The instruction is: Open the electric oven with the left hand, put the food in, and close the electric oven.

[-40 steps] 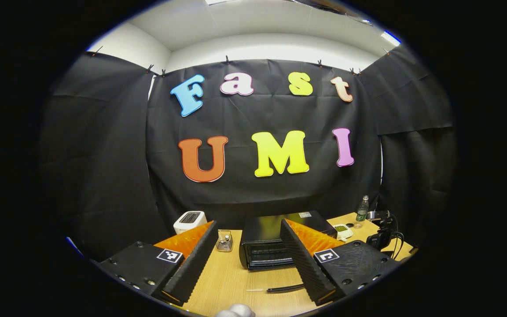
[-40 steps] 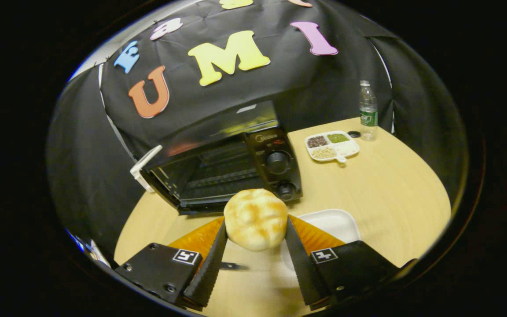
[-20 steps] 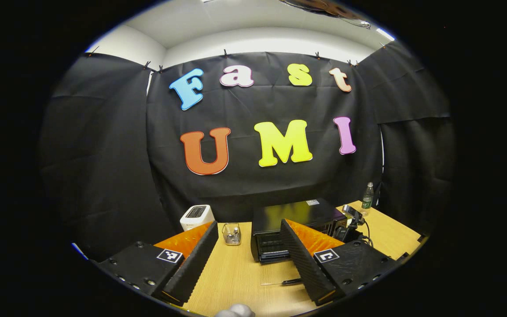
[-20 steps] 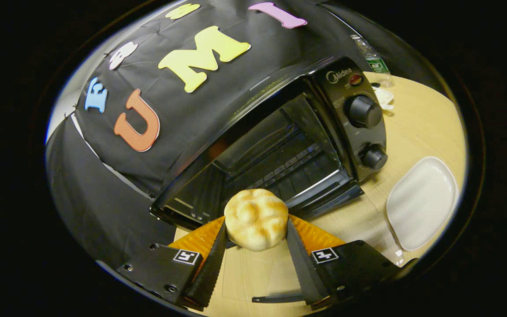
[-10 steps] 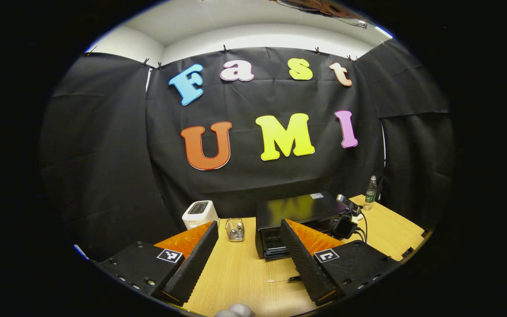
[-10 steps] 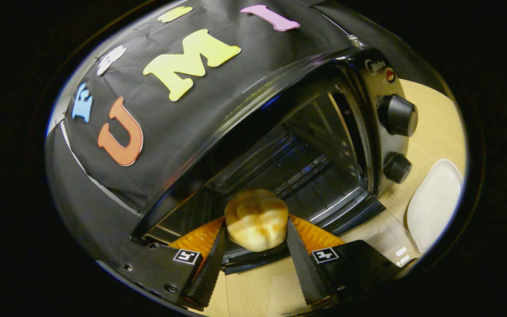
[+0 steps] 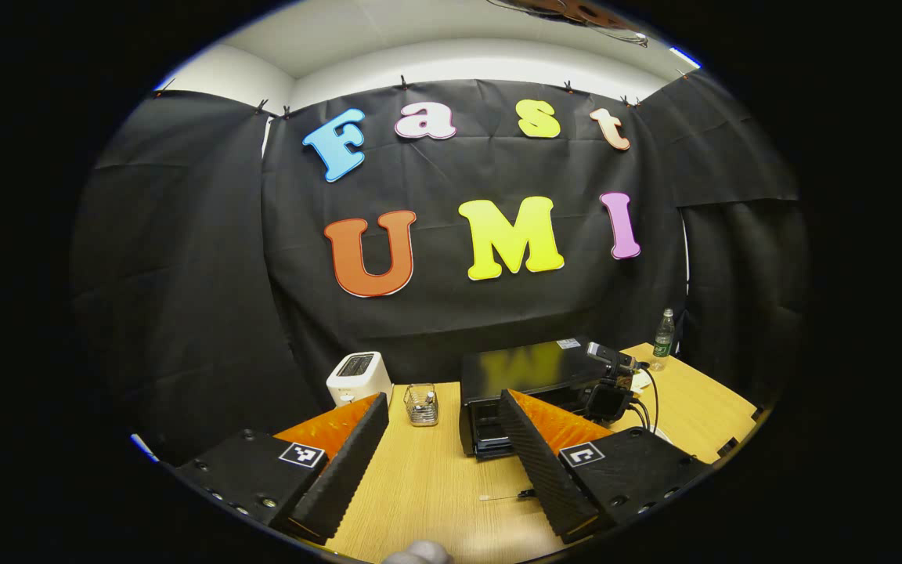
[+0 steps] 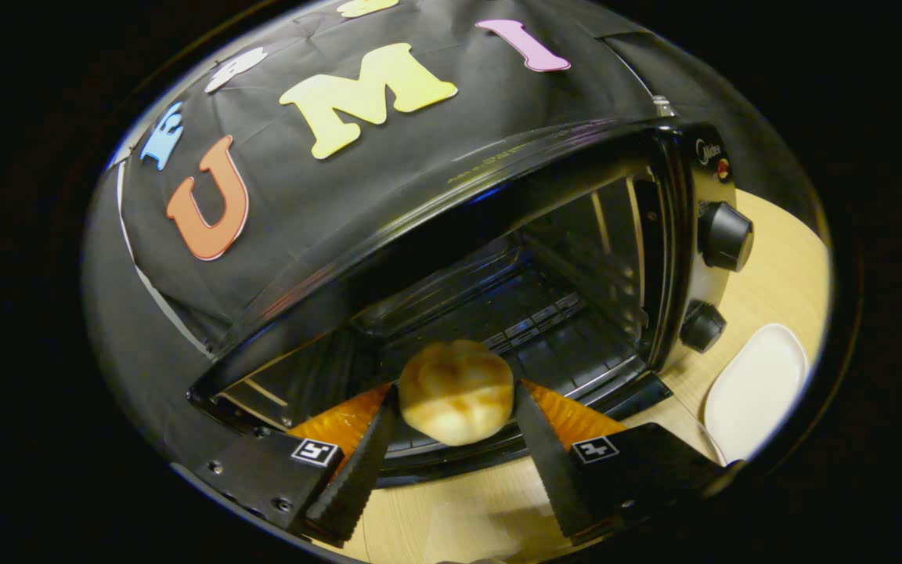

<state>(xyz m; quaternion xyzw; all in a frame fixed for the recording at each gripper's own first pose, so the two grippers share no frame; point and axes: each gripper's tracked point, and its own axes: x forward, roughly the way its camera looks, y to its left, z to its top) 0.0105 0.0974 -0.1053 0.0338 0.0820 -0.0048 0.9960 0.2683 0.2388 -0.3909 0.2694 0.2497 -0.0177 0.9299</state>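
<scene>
Bun (image 8: 456, 390) is sitting clamped in the right gripper (image 8: 455, 439) at the oven (image 8: 545, 258) mouth, roomy rack at 12 o'clock. Left gripper (image 7: 439, 462) is hanging spread, empty, facing the toaster (image 7: 357, 376) at 11.

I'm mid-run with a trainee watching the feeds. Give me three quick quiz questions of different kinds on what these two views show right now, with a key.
1. True or false: the oven door is open.
2. Multiple choice: what does the right gripper hold? A) a water bottle B) a bread roll C) a white plate
3. Fill in: in the left gripper view, the left gripper holds ____.

Key:
1. True. The door is down and the rack inside shows.
2. B. Both fingers press on the bread roll at the oven's mouth; the white plate lies on the table to the right of the oven.
3. Nothing; its fingers stand apart above the table, back from the oven.
</scene>
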